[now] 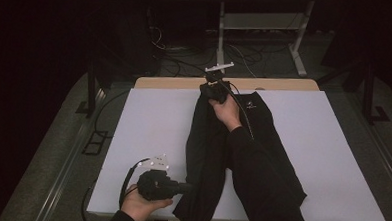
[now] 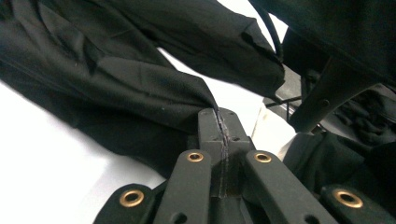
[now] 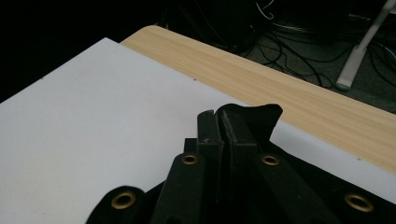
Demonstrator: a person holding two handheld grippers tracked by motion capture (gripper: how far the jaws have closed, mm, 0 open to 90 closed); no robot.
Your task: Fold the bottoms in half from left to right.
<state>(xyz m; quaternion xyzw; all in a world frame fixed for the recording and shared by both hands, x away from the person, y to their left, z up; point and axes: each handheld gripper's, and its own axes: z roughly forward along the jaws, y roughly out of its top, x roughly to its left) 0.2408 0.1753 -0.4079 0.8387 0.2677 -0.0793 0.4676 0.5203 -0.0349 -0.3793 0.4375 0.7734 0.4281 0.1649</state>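
A black garment lies lengthwise on the white sheet, running from the far edge to the near edge. At the near left, my left gripper is shut on the garment's edge; in the left gripper view its closed jaws pinch a fold of the black cloth. My right gripper is at the far end of the table, shut on a corner of the garment, whose tip sticks up past the jaws. The person's dark right sleeve lies over the cloth's middle.
The wooden tabletop shows as a strip beyond the sheet's far edge. Behind it are cables on the floor and a white metal stand. White sheet lies open to the left and right of the garment.
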